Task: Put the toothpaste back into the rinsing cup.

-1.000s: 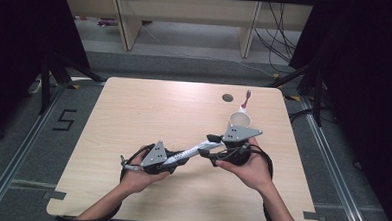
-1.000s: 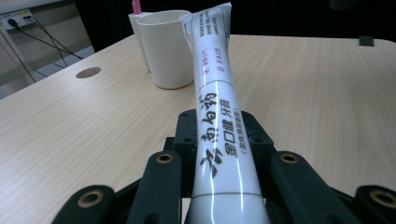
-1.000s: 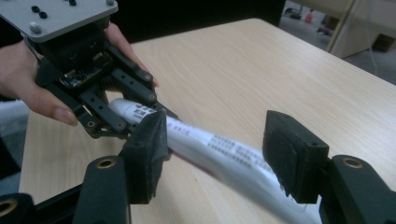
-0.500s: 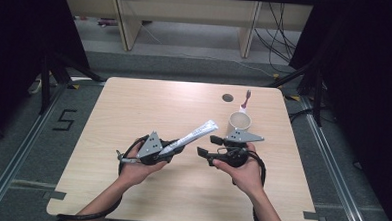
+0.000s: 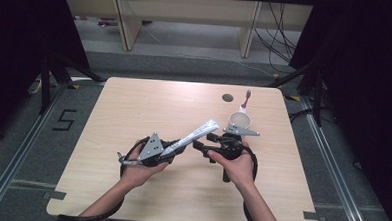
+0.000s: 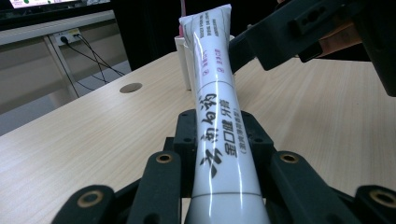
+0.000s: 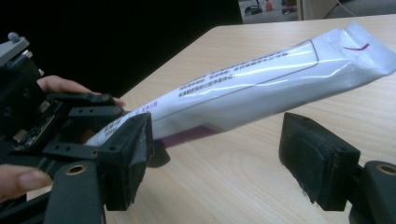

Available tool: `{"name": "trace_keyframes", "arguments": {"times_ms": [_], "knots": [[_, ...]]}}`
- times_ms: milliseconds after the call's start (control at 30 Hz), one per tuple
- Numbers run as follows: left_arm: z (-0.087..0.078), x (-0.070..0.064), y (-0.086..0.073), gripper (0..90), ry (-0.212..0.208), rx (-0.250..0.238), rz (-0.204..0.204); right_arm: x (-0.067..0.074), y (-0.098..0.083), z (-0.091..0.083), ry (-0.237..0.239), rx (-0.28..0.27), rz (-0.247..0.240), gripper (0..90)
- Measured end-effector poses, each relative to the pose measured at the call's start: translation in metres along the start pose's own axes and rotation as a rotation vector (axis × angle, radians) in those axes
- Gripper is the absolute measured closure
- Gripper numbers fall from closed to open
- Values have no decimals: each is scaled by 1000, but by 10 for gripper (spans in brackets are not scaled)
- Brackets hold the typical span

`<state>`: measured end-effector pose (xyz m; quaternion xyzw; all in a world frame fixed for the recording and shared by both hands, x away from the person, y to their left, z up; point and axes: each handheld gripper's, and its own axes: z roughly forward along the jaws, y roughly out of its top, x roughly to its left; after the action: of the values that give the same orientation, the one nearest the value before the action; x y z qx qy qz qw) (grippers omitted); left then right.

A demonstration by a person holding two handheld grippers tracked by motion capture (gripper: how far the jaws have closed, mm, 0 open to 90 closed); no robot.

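Toothpaste tube (image 5: 192, 136) clamped near its cap end in the left gripper (image 5: 168, 150), raised slantwise over the table (image 5: 134, 108); right gripper (image 5: 207, 143) just opened wide, jaws apart beside the tube, touching nothing. Probably light, glossy, slippery, soft toward the crimp, so best gripped at the firmer shoulder. Cup (image 5: 239, 120) with toothbrush (image 5: 246, 98) close behind the right hand

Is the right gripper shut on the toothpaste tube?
No, open: the right gripper has its fingers spread wide, and the toothpaste tube passes above them untouched.
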<state>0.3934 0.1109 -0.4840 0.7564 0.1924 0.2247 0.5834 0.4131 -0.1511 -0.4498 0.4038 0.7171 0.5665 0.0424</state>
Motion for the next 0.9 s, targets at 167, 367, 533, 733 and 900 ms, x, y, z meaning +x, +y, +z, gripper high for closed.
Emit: {"name": "trace_keyframes", "arguments": {"times_ms": [167,367,533,733,900], "knots": [[1,-1,0,722,-1,-1,3,-2,2,3,12,-27,53,281],[2,-4,-1,722,4,-22,0,-1,6,6,18,-38,84,296],[3,-6,-1,722,15,-27,5,0,8,8,21,-34,152,300],[3,-9,-3,722,32,-19,3,-2,9,11,17,-41,197,330],[6,-10,-3,721,37,-15,0,-2,9,13,26,-50,225,379]]}}
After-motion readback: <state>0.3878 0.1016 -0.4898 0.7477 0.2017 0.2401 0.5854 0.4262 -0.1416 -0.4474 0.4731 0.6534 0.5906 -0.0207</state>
